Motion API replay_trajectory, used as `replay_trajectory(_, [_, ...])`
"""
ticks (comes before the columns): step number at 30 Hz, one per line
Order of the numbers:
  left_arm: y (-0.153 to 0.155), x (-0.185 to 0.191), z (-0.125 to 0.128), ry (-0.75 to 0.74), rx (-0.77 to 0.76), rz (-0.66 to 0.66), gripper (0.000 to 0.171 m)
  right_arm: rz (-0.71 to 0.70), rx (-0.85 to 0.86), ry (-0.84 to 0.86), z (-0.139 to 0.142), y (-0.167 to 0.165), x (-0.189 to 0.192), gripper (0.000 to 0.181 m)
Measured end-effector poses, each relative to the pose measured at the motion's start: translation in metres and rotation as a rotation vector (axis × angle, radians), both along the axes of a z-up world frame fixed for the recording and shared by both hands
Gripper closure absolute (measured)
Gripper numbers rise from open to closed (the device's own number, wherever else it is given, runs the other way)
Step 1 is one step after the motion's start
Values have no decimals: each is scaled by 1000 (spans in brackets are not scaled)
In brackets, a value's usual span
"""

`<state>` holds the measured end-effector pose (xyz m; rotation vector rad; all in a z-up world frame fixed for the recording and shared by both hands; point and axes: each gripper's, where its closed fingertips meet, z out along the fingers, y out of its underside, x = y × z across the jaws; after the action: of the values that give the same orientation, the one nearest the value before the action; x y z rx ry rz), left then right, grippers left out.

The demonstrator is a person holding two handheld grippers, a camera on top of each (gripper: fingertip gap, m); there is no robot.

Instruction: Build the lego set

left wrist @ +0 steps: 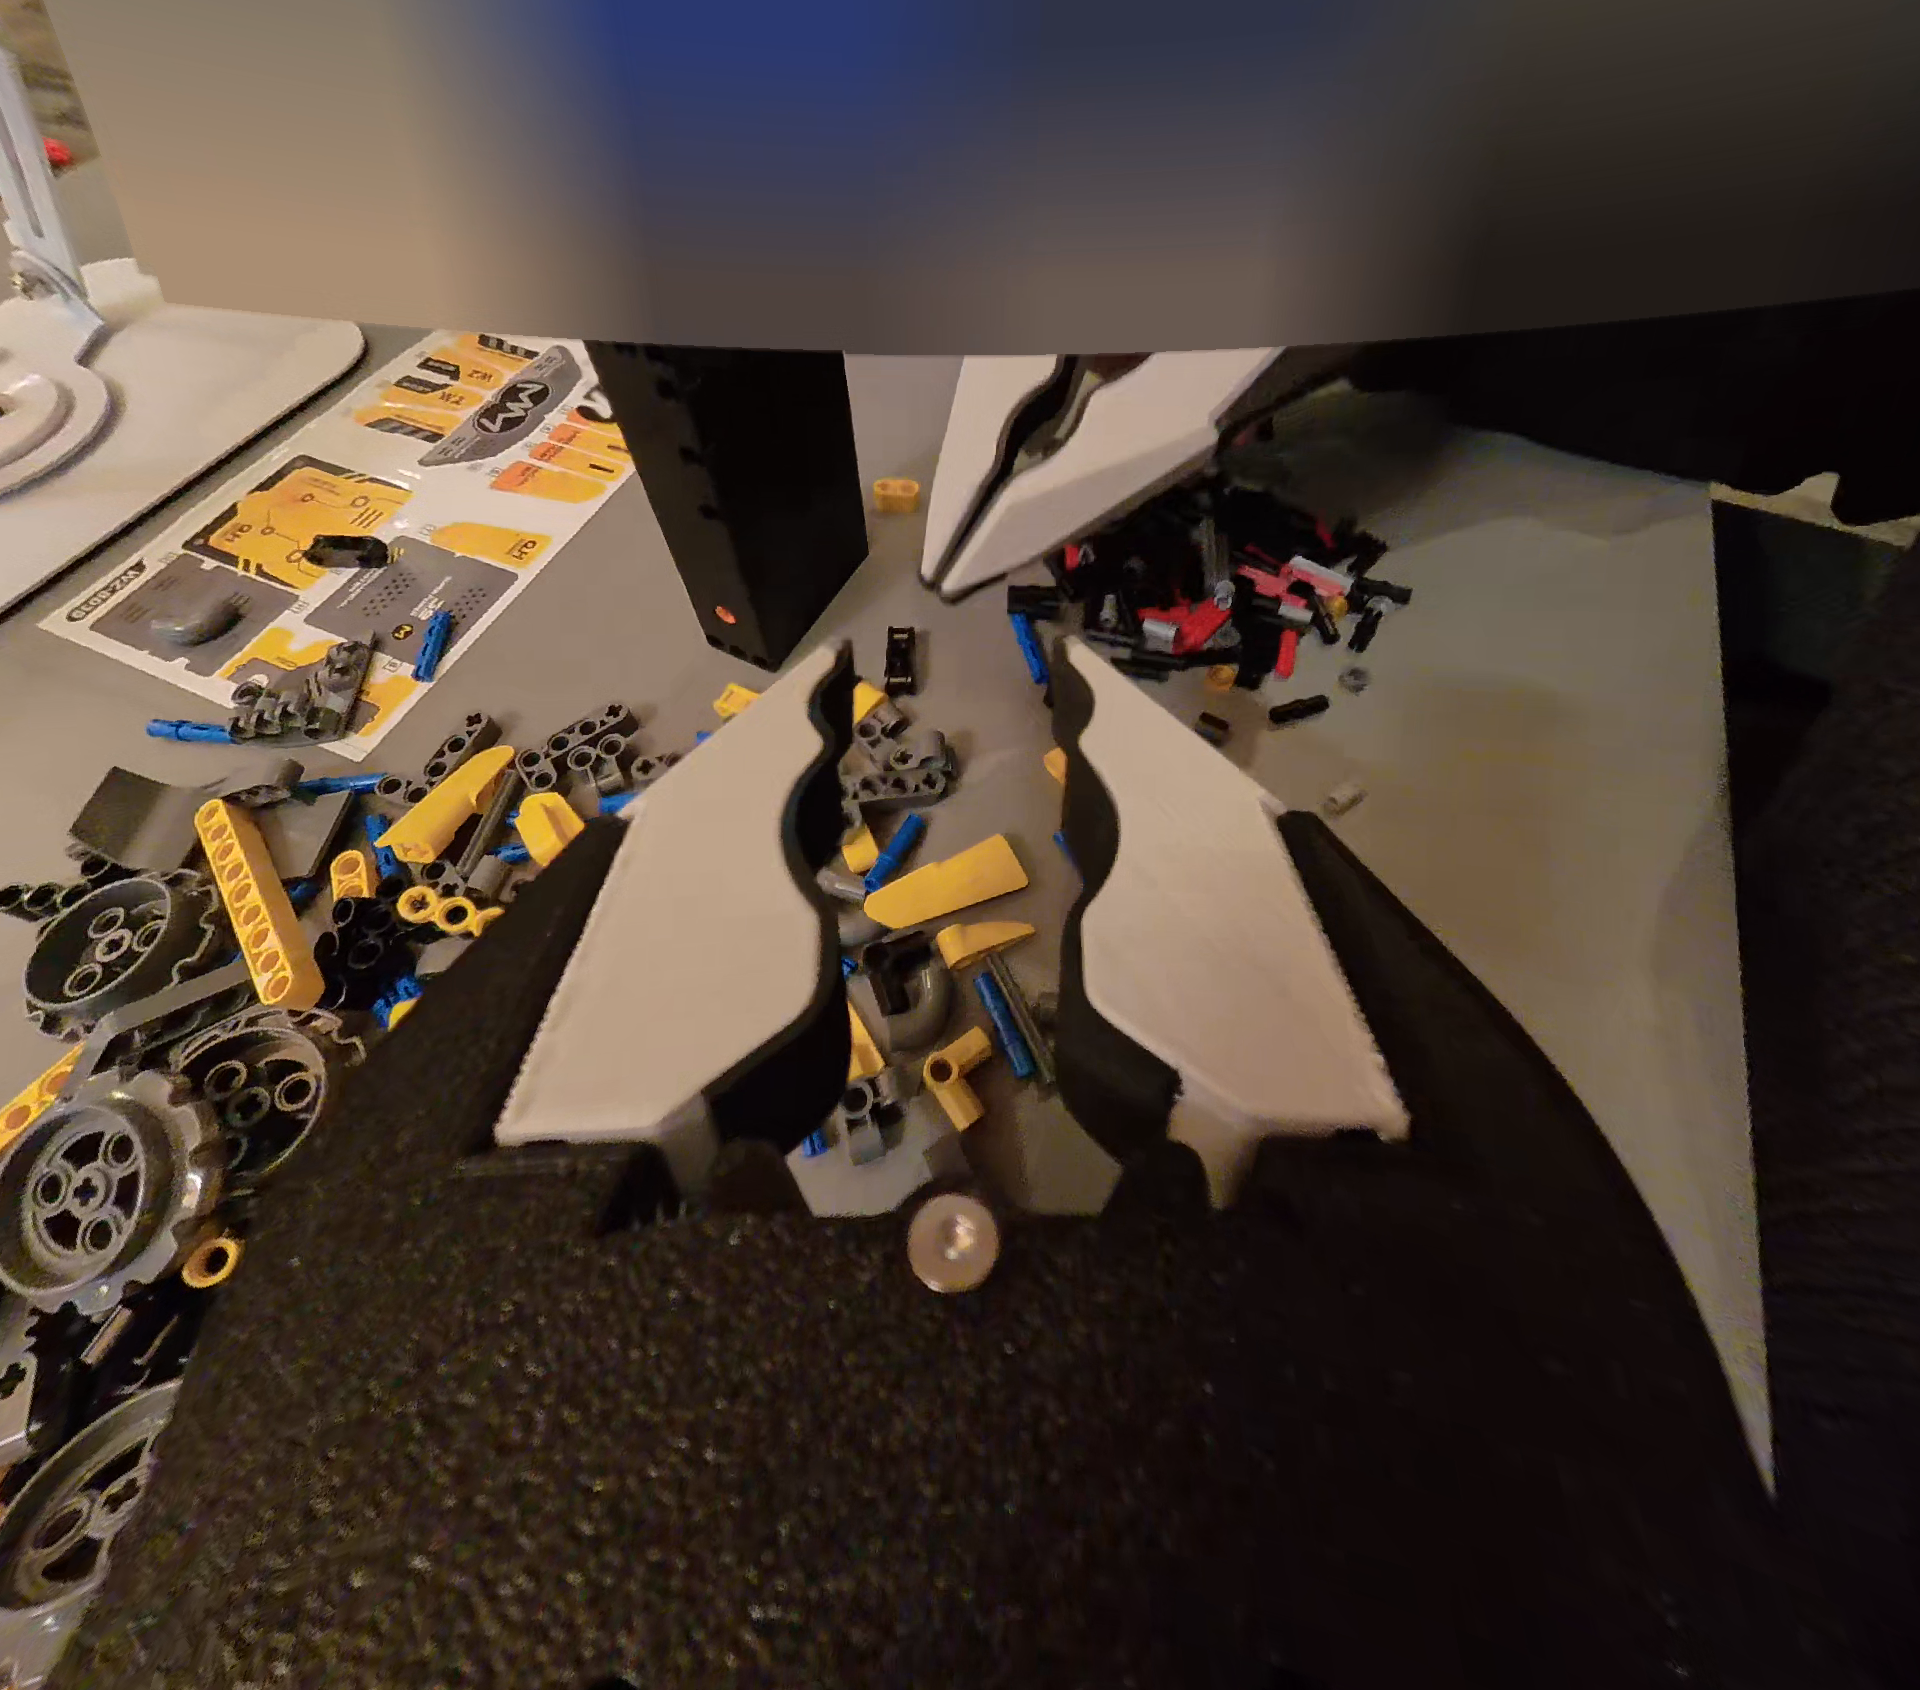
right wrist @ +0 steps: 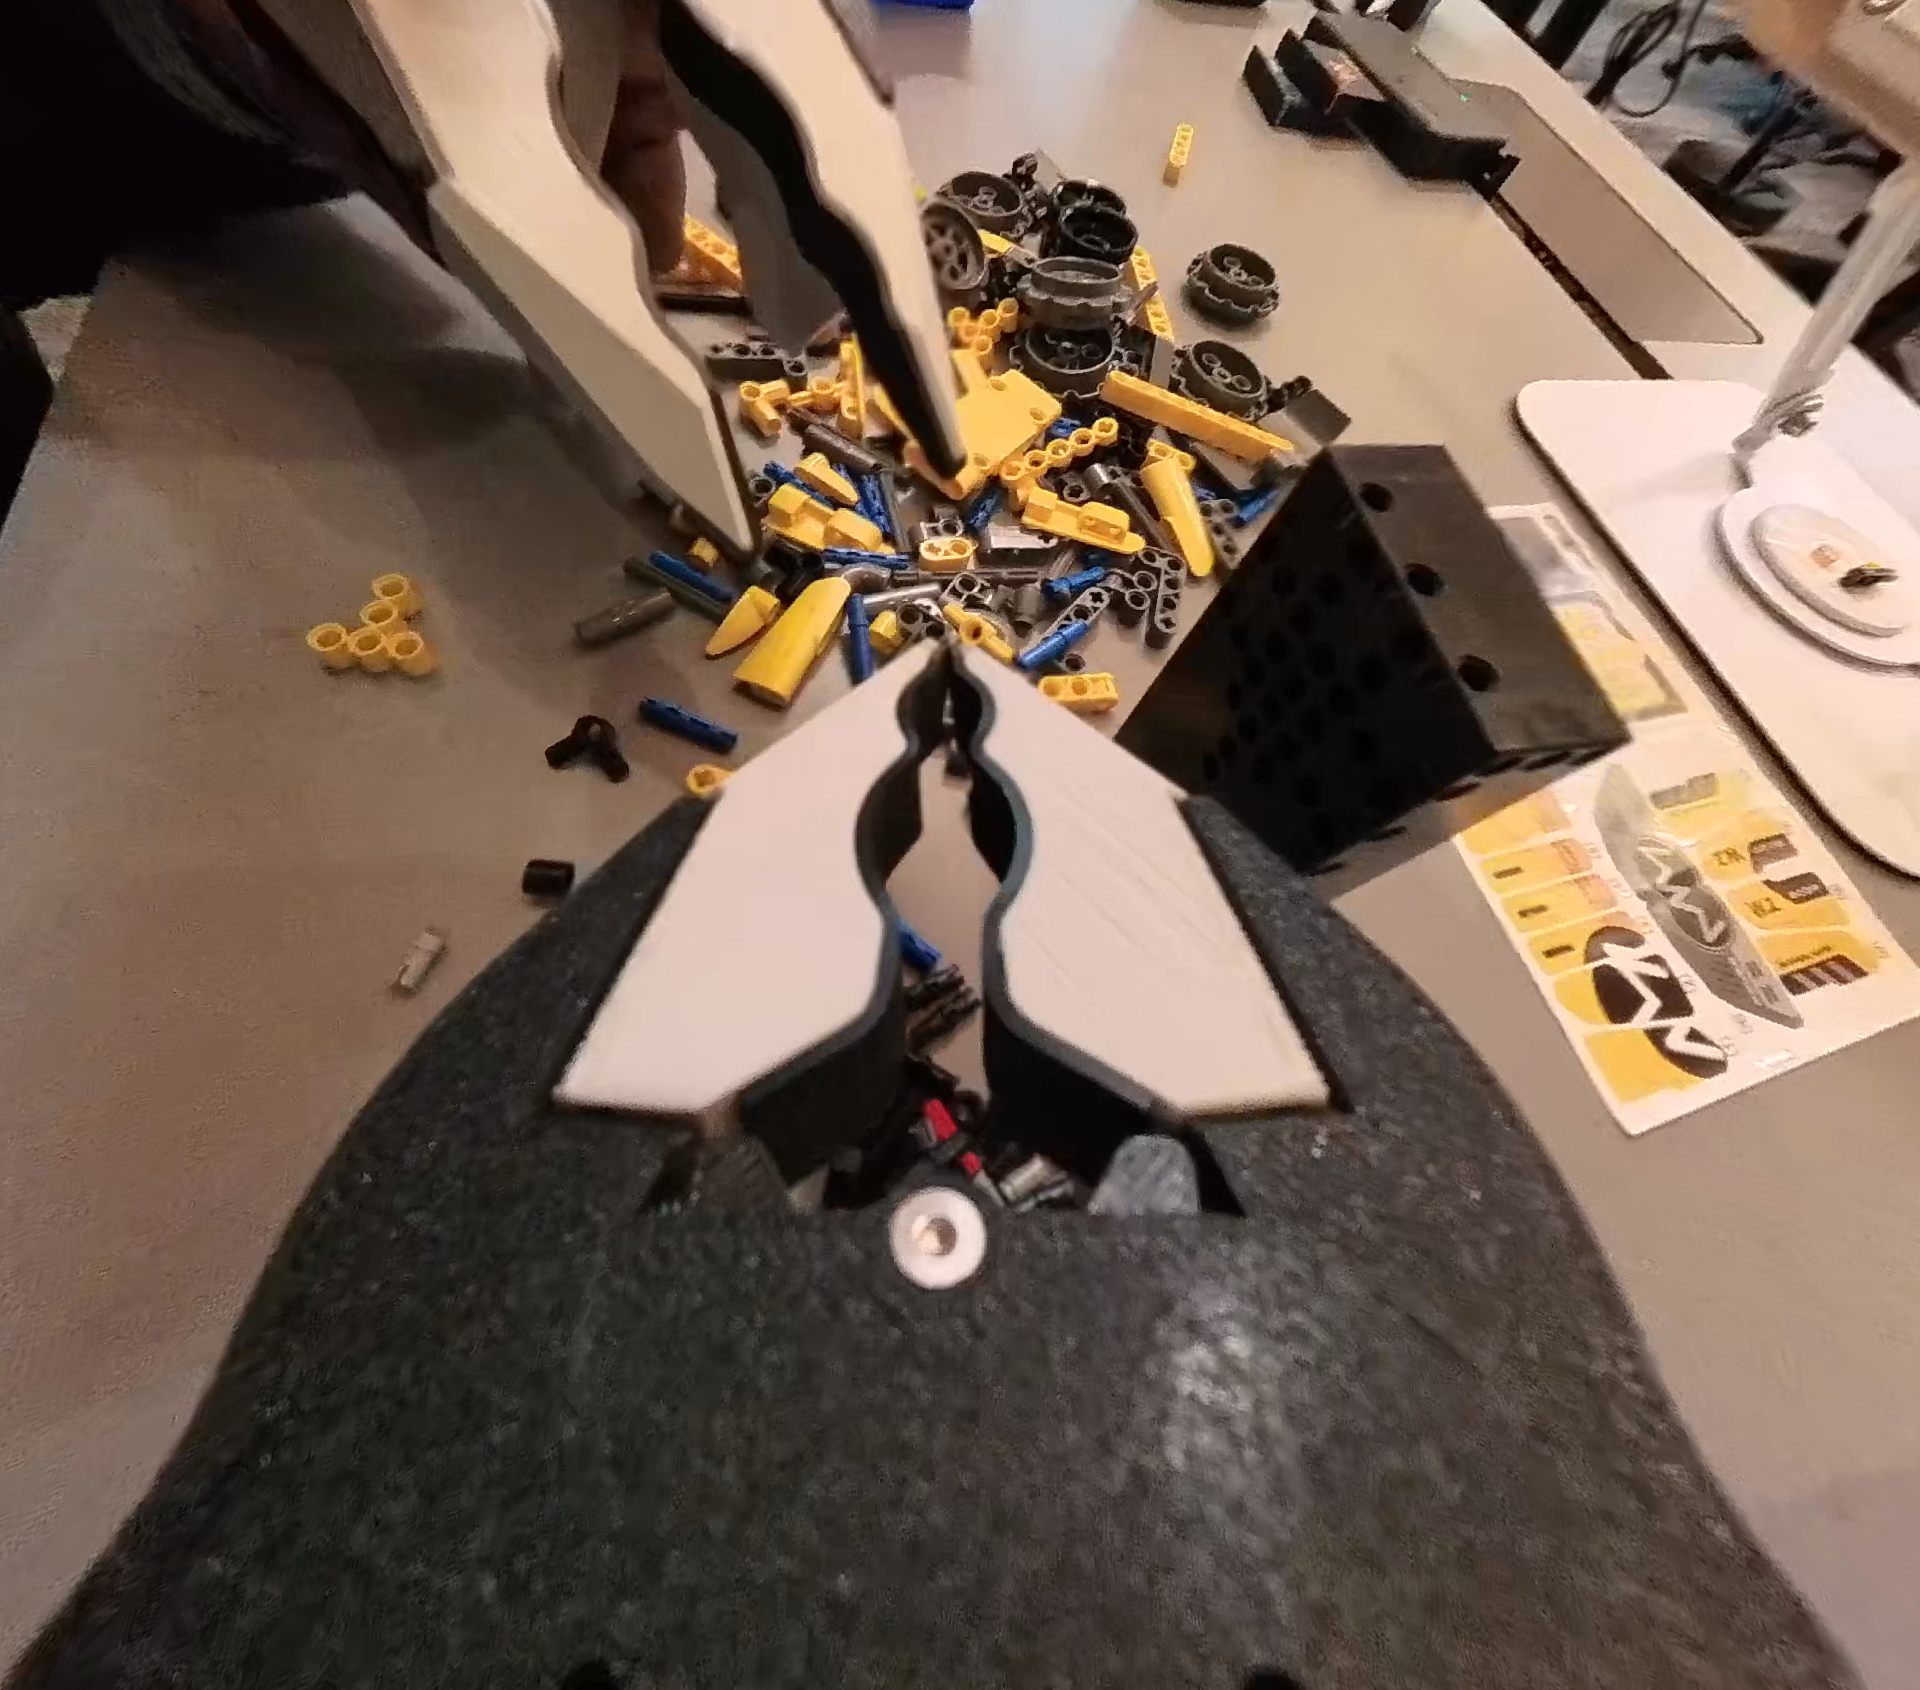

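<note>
My left gripper (left wrist: 954, 653) is open, with its tips down over a pile of yellow, blue and grey building pieces (left wrist: 914, 892) on the grey table (left wrist: 1507, 757). It also shows in the right wrist view (right wrist: 831, 497), its fingertips in the same pile (right wrist: 935, 539). My right gripper (right wrist: 945, 653) is shut at the near edge of that pile, and I see nothing between its tips. In the left wrist view it (left wrist: 935, 586) points down beside a heap of red and black pins (left wrist: 1216, 591).
A black perforated block (right wrist: 1351, 664) stands tilted beside the pile, also seen in the left wrist view (left wrist: 748, 497). A sticker sheet (right wrist: 1662, 944) lies beyond it, next to a white stand base (right wrist: 1714, 497). Grey wheels (right wrist: 1081, 279) and a yellow cluster (right wrist: 374, 627) lie around. Left and right tips are no more than a few centimetres apart.
</note>
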<state>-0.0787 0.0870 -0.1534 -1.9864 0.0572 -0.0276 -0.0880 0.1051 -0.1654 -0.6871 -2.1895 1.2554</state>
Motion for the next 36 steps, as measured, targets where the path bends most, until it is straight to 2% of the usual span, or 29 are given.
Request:
replay_trajectory(2, [1,2,-6,21,-29,-8,171,3,-47,11,8,-1,1,177])
replay_trajectory(4, [2,3,-9,34,-50,-7,171,13,-77,0,13,-3,3,161])
replay_trajectory(6, [3,2,-11,30,-56,1,171,16,-62,6,12,-3,3,163])
replay_trajectory(7, [3,-1,-10,35,-45,15,164,15,-45,13,11,-3,3,175])
replay_trajectory(8, [3,-3,-8,35,-41,20,146,14,-28,14,9,-3,3,181])
replay_trajectory(11, [2,-10,3,23,16,51,141,-6,-3,24,6,-1,0,181])
replay_trajectory(13, [1,-14,8,13,51,66,140,-29,-9,45,8,1,-4,168])
replay_trajectory(15, [-3,-24,14,38,78,109,141,-51,-25,83,13,4,-8,167])
replay_trajectory(19, [-35,-57,42,179,62,231,141,-70,-76,108,21,6,-10,167])
replay_trajectory(21, [-52,-65,57,180,79,262,141,-56,-111,90,25,2,-6,167])
replay_trajectory(23, [-67,-65,58,148,91,294,141,-16,-140,39,25,-5,1,167])
replay_trajectory(27, [-99,-42,32,57,68,331,141,33,-222,-23,31,-25,24,165])
replay_trajectory(29, [-111,-5,22,-104,49,204,142,68,-272,-27,35,-40,42,162])
replay_trajectory(31, [-118,34,24,-283,60,72,142,148,-269,-76,31,-63,70,145])
replay_trajectory(32, [-119,43,22,-313,65,64,142,178,-247,-99,26,-74,82,139])
replay_trajectory(34, [-117,53,10,-282,30,77,142,183,-182,-132,13,-88,98,128])
replay_trajectory(36, [-112,62,-8,-233,-46,63,142,137,-138,-153,2,-93,103,126])
